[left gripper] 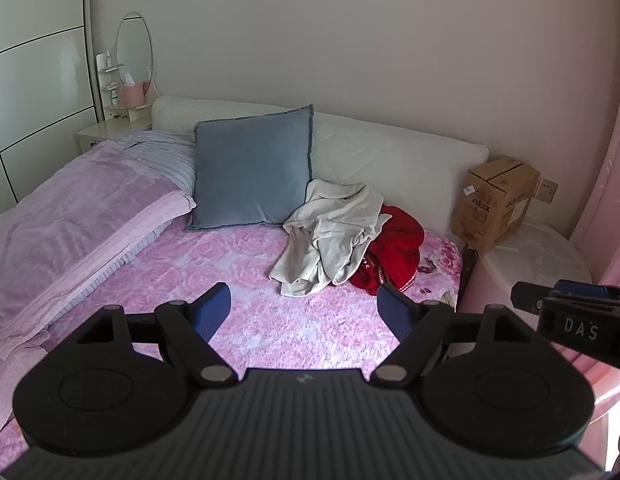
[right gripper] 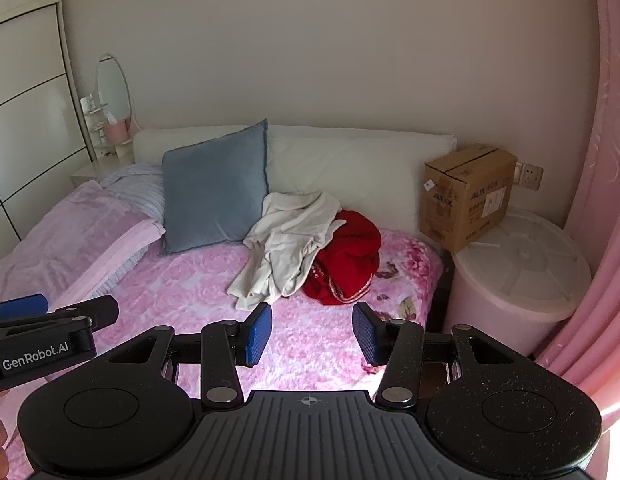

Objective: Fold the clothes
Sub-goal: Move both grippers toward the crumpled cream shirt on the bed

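A crumpled cream-white garment (left gripper: 329, 236) lies on the pink floral bed (left gripper: 214, 280), partly over a bunched red garment (left gripper: 393, 252). Both also show in the right wrist view: the white garment (right gripper: 288, 240) and the red garment (right gripper: 347, 258). My left gripper (left gripper: 306, 312) is open and empty above the bed, short of the clothes. My right gripper (right gripper: 311, 334) is open and empty, also short of the clothes. The right gripper shows at the right edge of the left wrist view (left gripper: 569, 304), and the left gripper at the left edge of the right wrist view (right gripper: 50, 312).
A grey-blue cushion (left gripper: 252, 168) leans on the white headboard (left gripper: 389, 152). A folded pink quilt (left gripper: 70, 220) covers the bed's left side. A cardboard box (left gripper: 493, 200) sits on a round white bin (left gripper: 537, 264) right of the bed. A pink curtain (right gripper: 605, 200) hangs at right.
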`<state>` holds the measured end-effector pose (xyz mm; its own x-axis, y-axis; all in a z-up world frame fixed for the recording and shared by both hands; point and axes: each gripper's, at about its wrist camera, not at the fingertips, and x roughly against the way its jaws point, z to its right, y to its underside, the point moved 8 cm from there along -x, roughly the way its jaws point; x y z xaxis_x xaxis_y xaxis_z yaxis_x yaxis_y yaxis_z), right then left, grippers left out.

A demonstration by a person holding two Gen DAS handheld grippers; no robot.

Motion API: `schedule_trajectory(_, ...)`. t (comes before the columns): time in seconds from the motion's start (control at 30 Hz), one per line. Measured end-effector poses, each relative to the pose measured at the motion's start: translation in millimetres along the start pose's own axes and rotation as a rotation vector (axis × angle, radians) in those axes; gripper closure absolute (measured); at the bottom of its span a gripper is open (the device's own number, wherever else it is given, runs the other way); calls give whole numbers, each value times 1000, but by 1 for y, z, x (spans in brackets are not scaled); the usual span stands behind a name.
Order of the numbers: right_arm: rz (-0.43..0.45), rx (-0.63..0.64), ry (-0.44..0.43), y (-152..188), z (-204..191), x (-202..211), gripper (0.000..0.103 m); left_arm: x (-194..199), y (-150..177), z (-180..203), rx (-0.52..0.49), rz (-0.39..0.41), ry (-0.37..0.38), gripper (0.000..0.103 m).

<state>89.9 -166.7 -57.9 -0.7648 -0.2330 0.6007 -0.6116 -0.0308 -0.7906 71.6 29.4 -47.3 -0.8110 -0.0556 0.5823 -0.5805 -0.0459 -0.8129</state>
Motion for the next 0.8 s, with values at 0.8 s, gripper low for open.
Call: schedule_trajectory(0.8, -15, 30, 4, -20, 6, -37, 55, -38, -19, 4, 34, -21, -2, 25)
